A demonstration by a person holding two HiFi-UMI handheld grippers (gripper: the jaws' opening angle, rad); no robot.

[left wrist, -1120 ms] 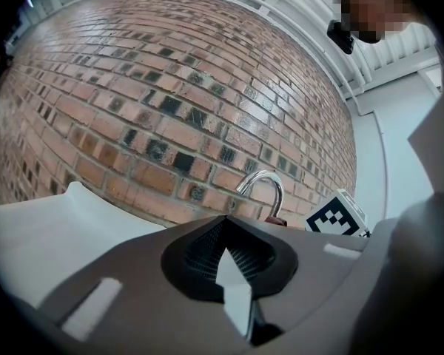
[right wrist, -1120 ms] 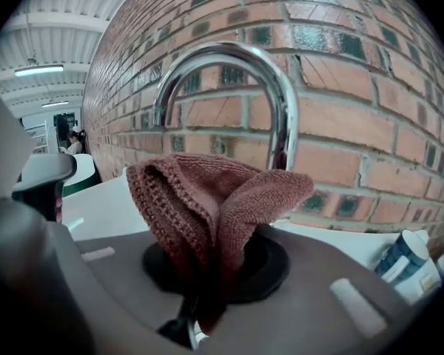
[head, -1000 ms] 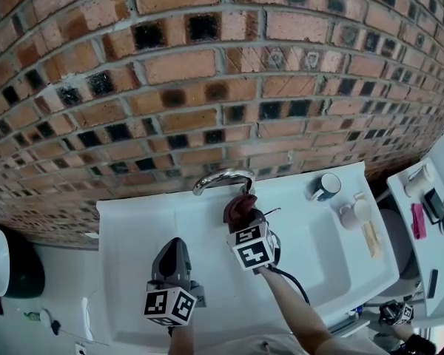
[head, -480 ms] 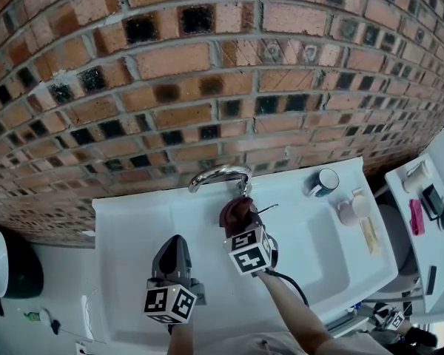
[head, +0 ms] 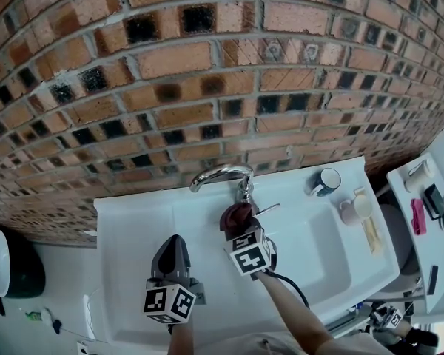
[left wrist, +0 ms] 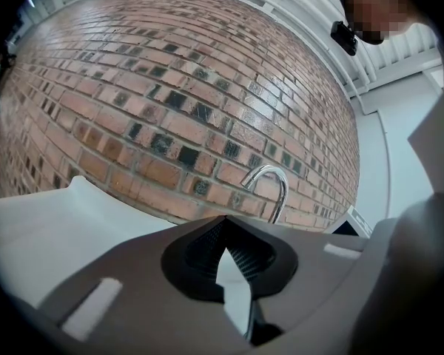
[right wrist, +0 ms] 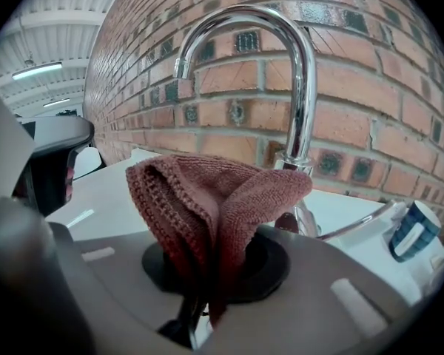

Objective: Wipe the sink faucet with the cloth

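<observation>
Jaws, right gripper (head: 240, 228): clamped on the cloth (right wrist: 214, 198), which bunches just in front of the faucet (right wrist: 300, 72) base.
Jaws, left gripper (left wrist: 223, 220): together, empty, held back from the faucet and left of it, over the sink (head: 311, 235).

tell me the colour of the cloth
Dark reddish-brown cloth, clearest in the right gripper view.

Right gripper (head: 240, 220) clamps the cloth (right wrist: 207, 198); left gripper (head: 174, 240) hovers behind, fingers (left wrist: 200, 250) together.

Left gripper (head: 174, 244): grey tapered body, black ribbed pads (left wrist: 200, 246), white cube (head: 169, 304) bearing black square markers. Right gripper (head: 239, 228): same build, black cable (head: 285, 279) trailing along forearm (head: 296, 318).
</observation>
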